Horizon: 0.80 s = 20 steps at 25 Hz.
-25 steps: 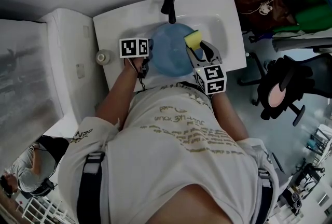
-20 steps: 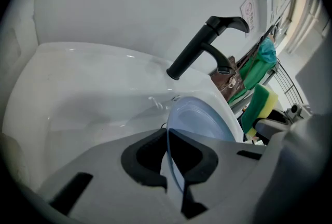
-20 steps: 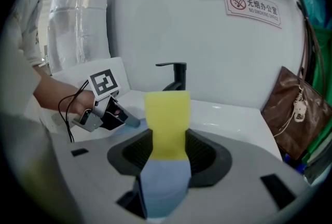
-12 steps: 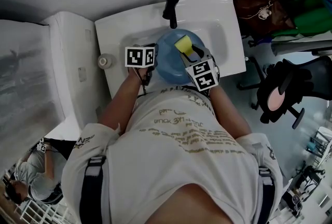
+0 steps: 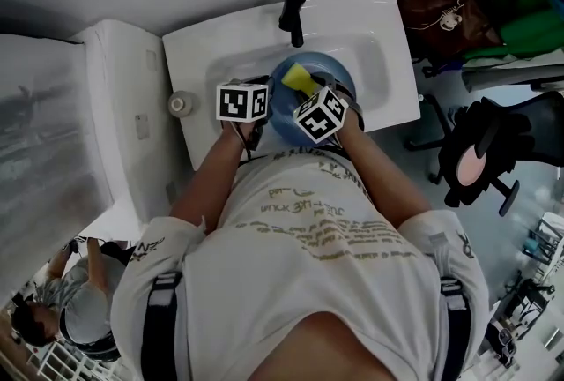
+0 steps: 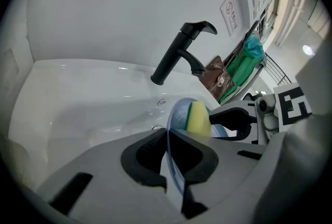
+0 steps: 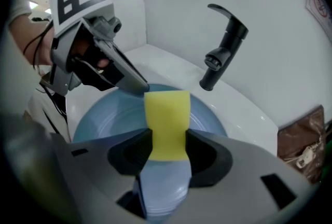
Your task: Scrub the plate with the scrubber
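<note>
Head view: marker cubes (image 5: 242, 101) cover the jaws of left gripper (image 6: 168, 159) and right gripper (image 7: 166, 151), plus the near rim of the plate (image 5: 333, 69). Left gripper view — plate edge-on, face unreadable. Small round item (image 5: 179, 104) on the sink (image 5: 397, 79) ledge — too small to identify.

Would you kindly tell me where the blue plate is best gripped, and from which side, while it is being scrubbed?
Grip the plate by its thin rim, edge-on from the person's left, as the left tool does. A rim pinch leaves its face free for the scrubber in the right tool.
</note>
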Tool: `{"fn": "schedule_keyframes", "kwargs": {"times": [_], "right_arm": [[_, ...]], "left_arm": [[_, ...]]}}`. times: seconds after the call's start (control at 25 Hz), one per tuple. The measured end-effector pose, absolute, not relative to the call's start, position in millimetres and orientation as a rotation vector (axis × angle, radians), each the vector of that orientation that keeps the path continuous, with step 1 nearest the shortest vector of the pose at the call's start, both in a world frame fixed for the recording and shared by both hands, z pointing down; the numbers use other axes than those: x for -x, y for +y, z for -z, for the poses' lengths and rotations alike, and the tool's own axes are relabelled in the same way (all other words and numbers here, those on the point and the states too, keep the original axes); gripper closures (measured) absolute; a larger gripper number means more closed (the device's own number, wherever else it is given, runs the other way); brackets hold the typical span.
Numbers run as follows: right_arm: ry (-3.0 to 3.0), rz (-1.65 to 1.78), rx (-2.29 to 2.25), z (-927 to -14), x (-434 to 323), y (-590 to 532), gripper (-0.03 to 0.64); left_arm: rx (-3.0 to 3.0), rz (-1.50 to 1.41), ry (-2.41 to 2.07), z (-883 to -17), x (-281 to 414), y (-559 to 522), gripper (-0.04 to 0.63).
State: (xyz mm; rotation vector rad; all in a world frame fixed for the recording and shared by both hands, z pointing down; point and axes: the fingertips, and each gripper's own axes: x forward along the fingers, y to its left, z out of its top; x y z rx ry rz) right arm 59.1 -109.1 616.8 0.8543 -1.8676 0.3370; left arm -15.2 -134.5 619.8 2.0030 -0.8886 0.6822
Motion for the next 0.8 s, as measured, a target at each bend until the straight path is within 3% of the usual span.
{"fn": "schedule_keyframes", "kwargs": {"times": [0.8], "right_arm": [[-1.772,-0.292,-0.83,-609,-72,-131,0.407]], "left_arm": [[-2.178,-0.706,-0.866,-599,10,-130,0.561]]}}
